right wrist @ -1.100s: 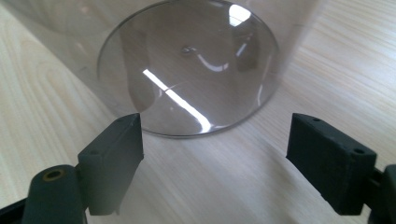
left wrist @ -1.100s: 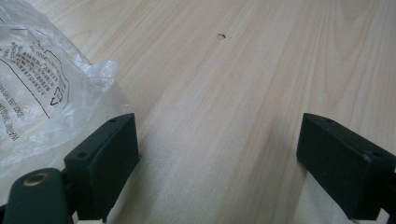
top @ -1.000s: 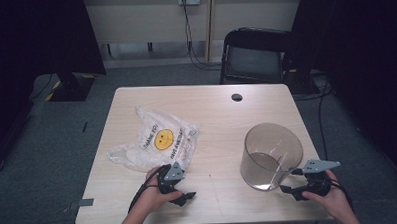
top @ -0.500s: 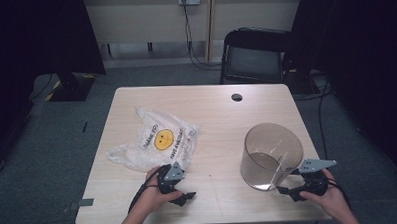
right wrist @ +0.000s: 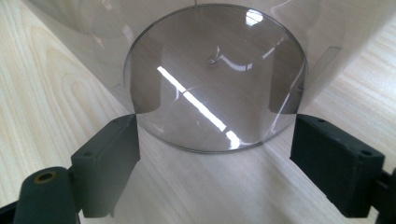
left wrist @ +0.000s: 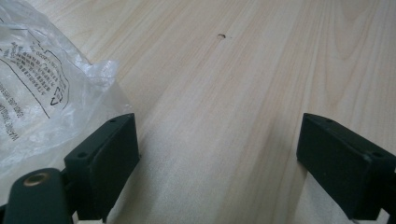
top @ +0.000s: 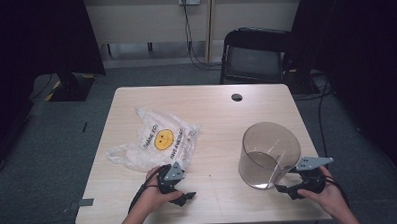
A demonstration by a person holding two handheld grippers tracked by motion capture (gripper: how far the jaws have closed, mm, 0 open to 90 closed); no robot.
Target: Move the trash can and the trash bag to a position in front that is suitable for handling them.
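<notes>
Centrally in the high view stands a light wooden table (top: 211,106), rectangular, with a dark round hole (top: 237,97) in its top toward 12 o'clock. Beyond the far edge, at about 1 o'clock, sits a black chair (top: 254,52) on grey carpet.

Next in size, a clear smoky plastic container (top: 269,154), cylindrical and upright, occupies the table's 4 o'clock area. In the right gripper view its round base (right wrist: 215,79) rests flat on the wood, with bright reflections across it.

A crumpled clear plastic bag (top: 155,141) lies at about 8 o'clock on the table, printed with a yellow smiley face (top: 163,139) and dark lettering. In the left gripper view its edge (left wrist: 42,88) lies at 9 o'clock, just beside the left jaw.

The left gripper (top: 181,187) is held by the left hand (top: 157,193) near the front edge at 7 o'clock, just below the bag. Its jaws stand wide apart over bare wood, holding nothing.

The right gripper (top: 289,186), held by the right hand (top: 329,195), sits at 5 o'clock, just beside the container's base. Its jaws are spread wide, one to either side of the base rim, with nothing clamped; whether they touch the wall cannot be told.
</notes>
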